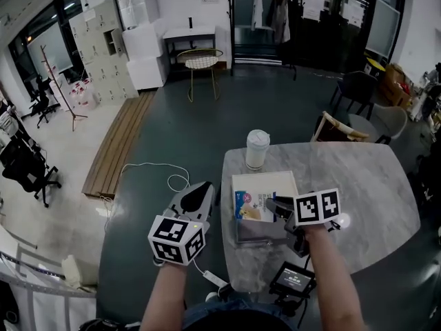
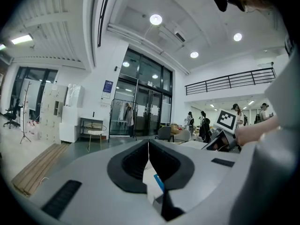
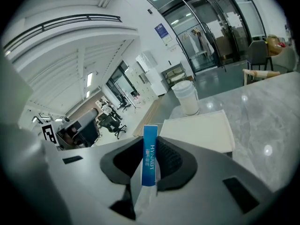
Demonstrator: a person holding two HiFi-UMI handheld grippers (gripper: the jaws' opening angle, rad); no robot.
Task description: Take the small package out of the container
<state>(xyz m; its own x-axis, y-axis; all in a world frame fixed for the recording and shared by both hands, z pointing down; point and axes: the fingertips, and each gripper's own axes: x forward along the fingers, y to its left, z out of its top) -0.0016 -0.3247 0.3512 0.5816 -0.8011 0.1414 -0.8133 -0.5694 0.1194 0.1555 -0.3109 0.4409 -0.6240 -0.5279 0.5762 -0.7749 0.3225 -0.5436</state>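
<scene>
My right gripper (image 3: pixel 151 159) is shut on a small white package with a blue top strip (image 3: pixel 149 154), which stands upright between the jaws. In the head view this gripper (image 1: pixel 279 211) hovers over the right side of the grey container (image 1: pixel 256 231) on the marble table (image 1: pixel 372 185). A flat white pack with a blue picture (image 1: pixel 262 195) lies on top of the container, and it also shows as a pale slab (image 3: pixel 199 131) past the jaws. My left gripper (image 1: pixel 198 200) hangs off the table's left edge, and its jaws (image 2: pixel 148 159) meet with nothing between them.
A white lidded cup (image 1: pixel 257 149) stands at the table's far edge behind the container. A small dark screen device (image 1: pixel 292 278) sits at the near edge. A chair (image 1: pixel 342 129) stands beyond the table, and a white cable (image 1: pixel 155 178) trails on the floor to the left.
</scene>
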